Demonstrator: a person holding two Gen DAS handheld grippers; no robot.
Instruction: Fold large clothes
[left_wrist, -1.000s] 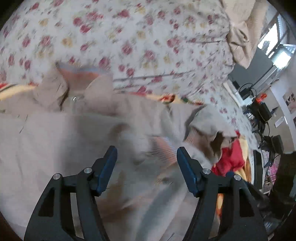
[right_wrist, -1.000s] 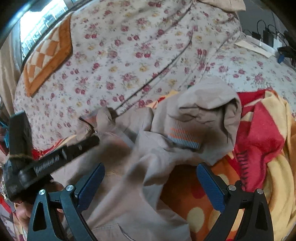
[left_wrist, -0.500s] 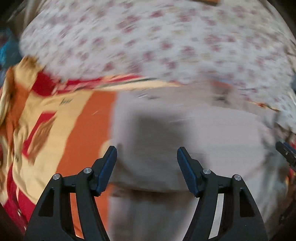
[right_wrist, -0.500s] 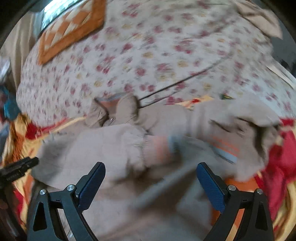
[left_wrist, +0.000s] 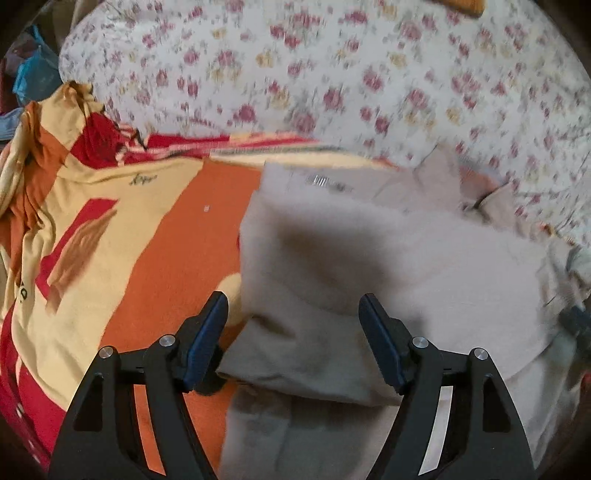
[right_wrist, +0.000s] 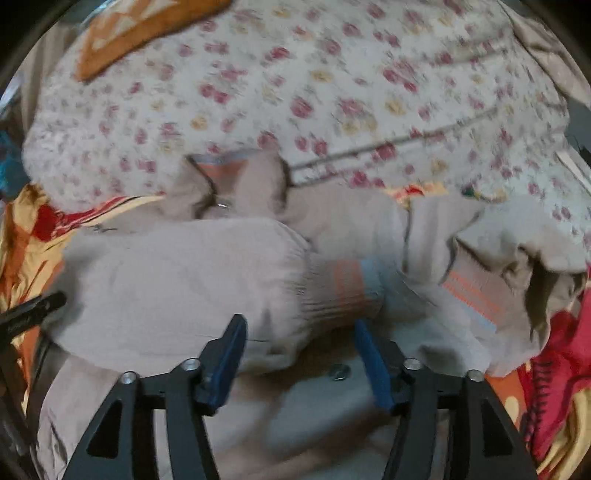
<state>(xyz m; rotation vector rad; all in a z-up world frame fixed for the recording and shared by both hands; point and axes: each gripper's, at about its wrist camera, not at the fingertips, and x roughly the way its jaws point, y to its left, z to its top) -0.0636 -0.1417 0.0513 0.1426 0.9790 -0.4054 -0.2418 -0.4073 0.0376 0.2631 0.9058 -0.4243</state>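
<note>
Jacket (left_wrist: 388, 258), beige, lies on the orange blanket (left_wrist: 166, 251), one sleeve folded across its chest. My left claw (left_wrist: 293, 332) is spreading above that sleeve's outer fold, pads clear of the cloth. My right claw (right_wrist: 297, 354) is narrowing over the sleeve's striped cuff (right_wrist: 351, 288), not yet pinching it, probably to tuck it flat. Beyond the jacket's collar (right_wrist: 229, 184) lies the flowered quilt (right_wrist: 295, 92).

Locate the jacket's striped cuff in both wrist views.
Left wrist: at most a blurred bit at the right edge; cannot confirm.
Right wrist: striped cuff centre, just above the right gripper, whose fingers are closing.
Shared landmark: jacket collar against the floral sheet.
</note>
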